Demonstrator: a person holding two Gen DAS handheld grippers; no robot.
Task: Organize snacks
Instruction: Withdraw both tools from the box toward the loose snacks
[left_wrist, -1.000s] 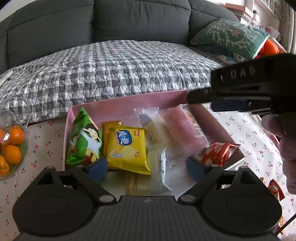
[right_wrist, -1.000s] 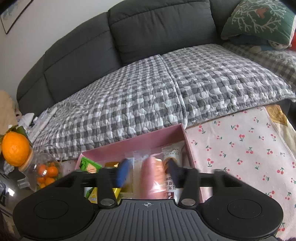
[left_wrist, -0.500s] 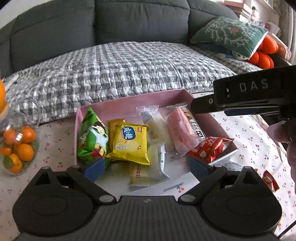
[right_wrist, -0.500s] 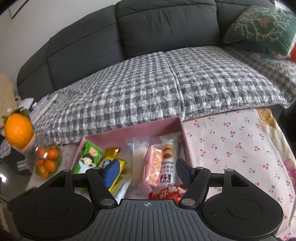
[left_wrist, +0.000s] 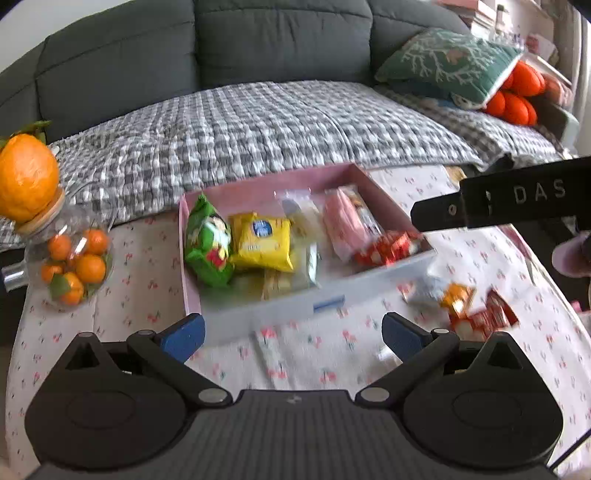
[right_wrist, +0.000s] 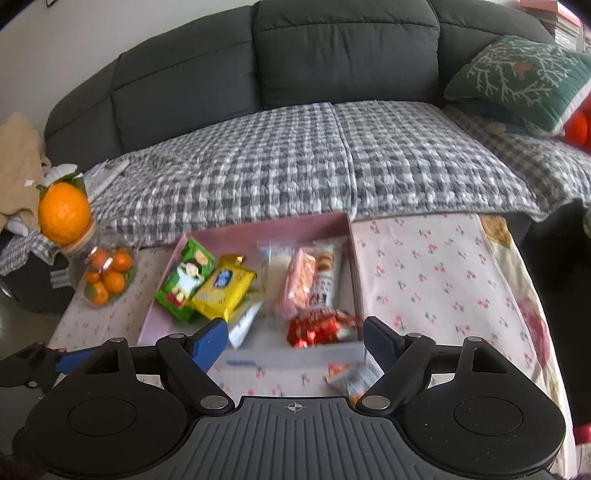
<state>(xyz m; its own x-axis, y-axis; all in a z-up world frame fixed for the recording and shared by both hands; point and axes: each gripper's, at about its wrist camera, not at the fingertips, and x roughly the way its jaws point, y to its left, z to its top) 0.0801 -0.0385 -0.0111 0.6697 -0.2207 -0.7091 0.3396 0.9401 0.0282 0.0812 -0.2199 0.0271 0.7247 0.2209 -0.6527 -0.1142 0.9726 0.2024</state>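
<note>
A pink box (left_wrist: 266, 188) (right_wrist: 258, 230) on the cherry-print cloth holds a green bag (left_wrist: 207, 240) (right_wrist: 184, 277), a yellow packet (left_wrist: 264, 240) (right_wrist: 223, 288), clear and pink packets (left_wrist: 343, 225) (right_wrist: 297, 284) and a red packet (left_wrist: 388, 247) (right_wrist: 319, 328). Loose red and orange snacks (left_wrist: 472, 306) lie on the cloth right of the box; one shows in the right wrist view (right_wrist: 351, 380). My left gripper (left_wrist: 291, 334) is open and empty, in front of the box. My right gripper (right_wrist: 293, 338) is open and empty, over the box's near edge; its body shows in the left wrist view (left_wrist: 509, 199).
A glass jar of small oranges (left_wrist: 74, 266) (right_wrist: 107, 277) with a large orange (left_wrist: 26, 177) on top stands left of the box. A grey sofa with a checked blanket (left_wrist: 258, 125) lies behind the table. A green pillow (left_wrist: 447, 62) sits at the right.
Both grippers have pulled back and up from the box. The right gripper, which held the pink packet a second ago, has let it go into the box and is open.
</note>
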